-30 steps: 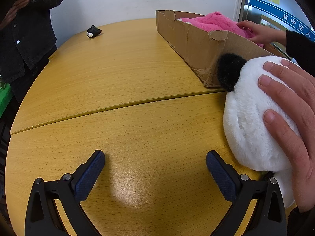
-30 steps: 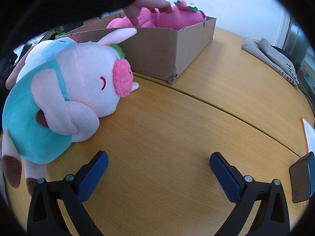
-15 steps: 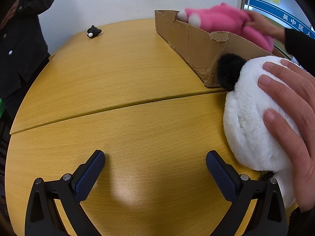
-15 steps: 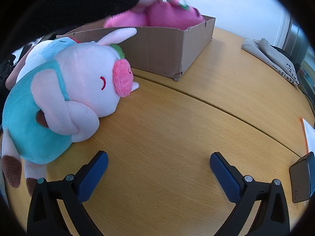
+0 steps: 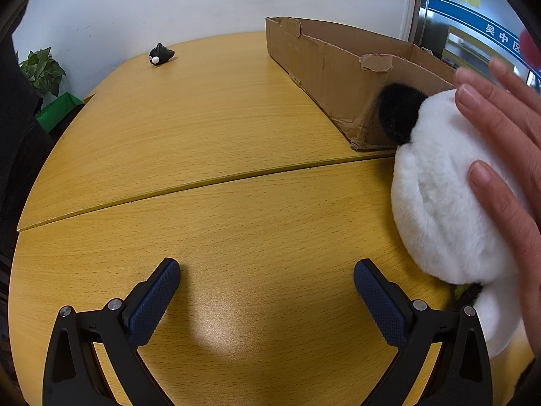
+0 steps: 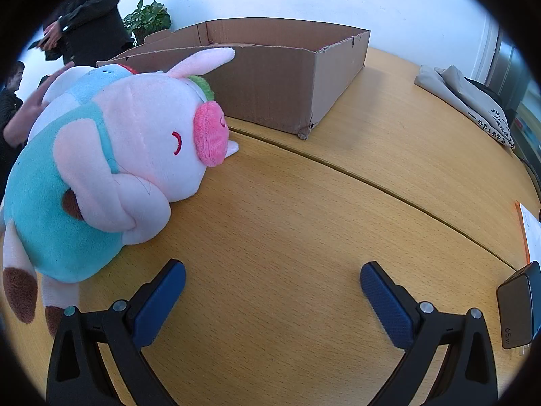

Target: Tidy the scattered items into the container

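A shallow cardboard box stands on the wooden table; it also shows in the right wrist view, with no toy visible inside. A white plush with a black ear lies against the box corner, with a bare hand resting on it. A pink pig plush in teal overalls lies on its side left of my right gripper. A small black-and-white toy sits at the table's far edge. My left gripper is open and empty over the table. My right gripper is open and empty.
A folded grey cloth lies at the far right of the table, a black charger block and a paper at the right edge. A person in dark clothes stands behind the box. A potted plant stands beyond the table.
The pink plush has been lifted out of the box by a hand and is gone from both views. Both grippers have stayed still and open.
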Demonstrator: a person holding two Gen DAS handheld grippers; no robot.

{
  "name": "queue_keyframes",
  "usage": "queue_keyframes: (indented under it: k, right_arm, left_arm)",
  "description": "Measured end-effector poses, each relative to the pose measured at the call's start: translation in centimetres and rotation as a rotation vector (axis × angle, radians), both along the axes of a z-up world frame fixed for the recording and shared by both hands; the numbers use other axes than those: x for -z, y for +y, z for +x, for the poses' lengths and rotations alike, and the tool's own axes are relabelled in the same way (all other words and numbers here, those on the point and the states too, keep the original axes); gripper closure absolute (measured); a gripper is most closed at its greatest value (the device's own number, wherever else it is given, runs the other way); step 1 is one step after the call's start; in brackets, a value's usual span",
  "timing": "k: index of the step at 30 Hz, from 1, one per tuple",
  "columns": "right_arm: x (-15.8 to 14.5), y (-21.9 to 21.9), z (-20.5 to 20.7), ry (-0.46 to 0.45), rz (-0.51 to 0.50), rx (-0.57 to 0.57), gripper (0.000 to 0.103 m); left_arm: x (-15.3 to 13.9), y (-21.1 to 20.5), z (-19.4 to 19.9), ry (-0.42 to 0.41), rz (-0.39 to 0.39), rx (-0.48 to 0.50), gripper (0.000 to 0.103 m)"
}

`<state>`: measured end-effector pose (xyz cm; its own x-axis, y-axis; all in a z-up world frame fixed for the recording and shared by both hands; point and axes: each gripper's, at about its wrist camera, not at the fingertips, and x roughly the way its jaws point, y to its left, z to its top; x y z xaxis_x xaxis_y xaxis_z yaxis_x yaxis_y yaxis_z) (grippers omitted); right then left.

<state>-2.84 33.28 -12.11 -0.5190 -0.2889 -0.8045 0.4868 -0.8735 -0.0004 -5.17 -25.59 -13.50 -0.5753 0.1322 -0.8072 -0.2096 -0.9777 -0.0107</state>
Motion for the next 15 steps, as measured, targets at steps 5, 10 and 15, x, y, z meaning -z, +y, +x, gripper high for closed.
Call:
queue_keyframes:
  k: [5,10,15]
  right_arm:
    - [0.12,-0.02,0.00,0.000,0.000,0.000,0.000]
    - [-0.10,0.00,-0.04,-0.001,0.000,0.000,0.000]
    - [-0.09,-0.03,-0.08,0.000,0.000,0.000,0.000]
  left_arm:
    - [0.02,-0.06,-0.13,0.000,0.000,0.000,0.000]
    - [0.02,-0.13,-0.45,-0.002,0.000,0.000,0.000]
    - [0.00,-0.15,-0.44,-0.002,0.000,0.000,0.000]
